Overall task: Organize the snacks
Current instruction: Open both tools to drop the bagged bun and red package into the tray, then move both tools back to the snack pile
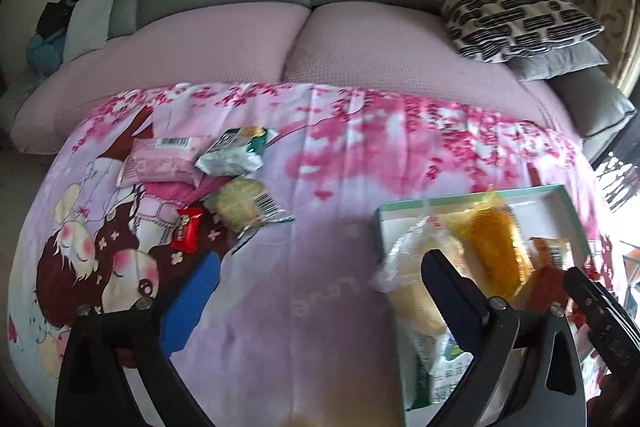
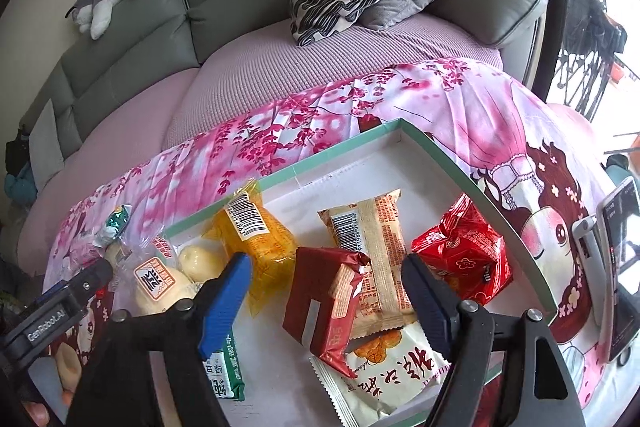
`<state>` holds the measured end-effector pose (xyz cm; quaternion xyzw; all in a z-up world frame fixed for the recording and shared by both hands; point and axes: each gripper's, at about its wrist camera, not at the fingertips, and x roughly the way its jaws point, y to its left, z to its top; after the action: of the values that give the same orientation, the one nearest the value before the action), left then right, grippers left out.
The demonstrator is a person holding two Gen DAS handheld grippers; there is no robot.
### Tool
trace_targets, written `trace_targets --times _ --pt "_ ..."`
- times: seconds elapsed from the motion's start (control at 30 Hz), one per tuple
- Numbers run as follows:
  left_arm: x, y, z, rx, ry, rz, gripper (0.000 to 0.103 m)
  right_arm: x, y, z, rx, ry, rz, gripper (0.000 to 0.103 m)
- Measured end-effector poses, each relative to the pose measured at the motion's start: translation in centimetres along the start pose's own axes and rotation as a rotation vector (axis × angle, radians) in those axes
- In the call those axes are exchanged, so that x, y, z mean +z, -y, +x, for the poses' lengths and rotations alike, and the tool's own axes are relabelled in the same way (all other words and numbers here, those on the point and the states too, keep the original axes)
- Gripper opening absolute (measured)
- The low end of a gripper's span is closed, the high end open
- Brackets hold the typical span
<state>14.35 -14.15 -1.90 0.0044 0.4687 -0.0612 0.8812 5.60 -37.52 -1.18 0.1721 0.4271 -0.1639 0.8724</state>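
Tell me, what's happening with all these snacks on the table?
A person holding a grasping tool in each hand is sorting packaged snacks into a shallow box. The right tool hangs open over a dark red wafer pack lying in the box; the left tool is open and empty too. Several snacks are not yet in the box, lying on the pink tablecloth.

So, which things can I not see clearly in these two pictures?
- Left wrist view: the yellow packet and the pale bread bag in the box are blurred; the left tool covers part of the bag.
- Right wrist view: the green packet is half hidden behind a blue finger of the right tool.
- Right wrist view: the phone is cut off by the edge.
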Motion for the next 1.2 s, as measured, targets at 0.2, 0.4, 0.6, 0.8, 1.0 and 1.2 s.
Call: trace_targets --times 0.2,0.4,0.6,0.8,1.0,1.2 --pt "0.0 -1.2 0.4 0.002 -0.002 -0.053 0.102 -0.1 -0.4 0.2 -0.008 0.013 -0.031 0.103" --pt "0.1 -1.7 0.4 -0.001 0.000 -0.079 0.102 -0.2 -0.5 0.1 -0.009 0.031 -0.036 0.103" --pt "0.0 -1.7 0.6 -0.010 -0.006 -0.073 0.102 -0.2 -0.4 0.1 -0.014 0.030 -0.041 0.103" --pt "0.1 -2.0 0.2 -0.028 0.000 -0.078 0.102 -0.1 -1.0 -0.4 -0.013 0.053 -0.056 0.103" --pt "0.4 -3.5 -0.2 -0.012 0.009 -0.081 0.102 0.0 -2.6 -0.8 0.039 0.063 -0.074 0.103" --pt "0.6 -6.5 -0.9 0.026 0.023 -0.130 0.102 -0.4 -5.2 -0.9 0.075 0.062 -0.126 0.103"
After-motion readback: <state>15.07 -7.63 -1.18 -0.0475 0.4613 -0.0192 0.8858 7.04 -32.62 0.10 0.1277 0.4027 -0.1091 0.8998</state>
